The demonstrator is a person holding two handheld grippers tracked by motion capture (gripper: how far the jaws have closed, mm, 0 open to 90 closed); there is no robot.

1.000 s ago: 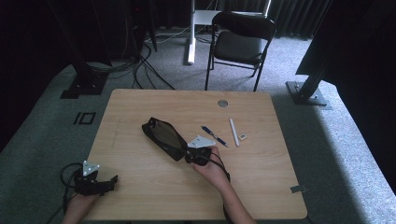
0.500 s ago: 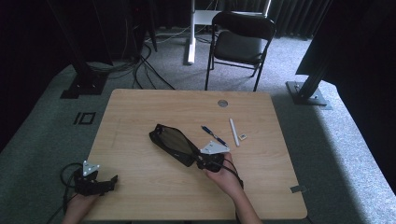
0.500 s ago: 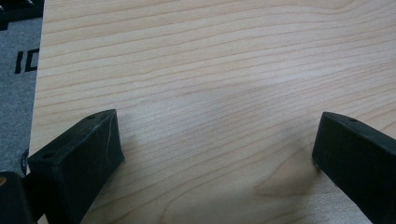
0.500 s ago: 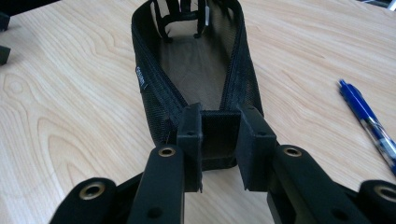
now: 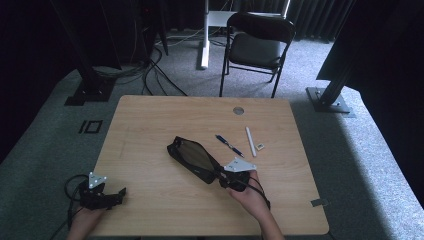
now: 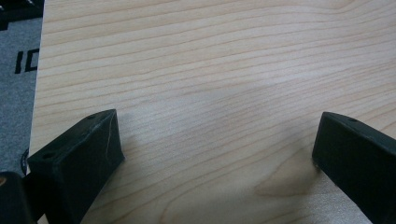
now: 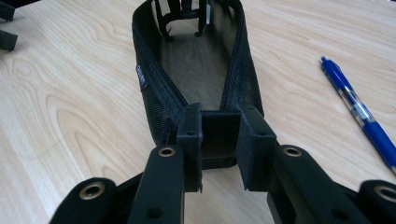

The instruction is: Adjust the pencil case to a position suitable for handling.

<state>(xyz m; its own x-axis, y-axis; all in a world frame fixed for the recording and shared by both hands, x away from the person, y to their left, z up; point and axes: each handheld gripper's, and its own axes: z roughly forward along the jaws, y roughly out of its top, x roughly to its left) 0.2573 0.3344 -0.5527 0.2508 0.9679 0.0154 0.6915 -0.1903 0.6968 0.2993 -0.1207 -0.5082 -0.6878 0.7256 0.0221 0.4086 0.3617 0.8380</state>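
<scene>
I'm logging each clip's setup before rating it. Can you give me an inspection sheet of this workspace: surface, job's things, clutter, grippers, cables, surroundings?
Surface: light wooden table, with a round grommet near its far edge.
Job's things: black mesh pouch, open, lying on the table; its near end sits between the right gripper's jaws.
Clutter: blue pen, white stick and a small white piece, all beyond the pouch.
Grippers: right gripper shut on the pouch's end; left gripper at the table's near left corner, jaws wide apart over bare wood.
Cables: black cable looping behind the left gripper; more cables on the floor beyond the table.
Surroundings: grey carpet, black folding chair, dark curtains.
</scene>
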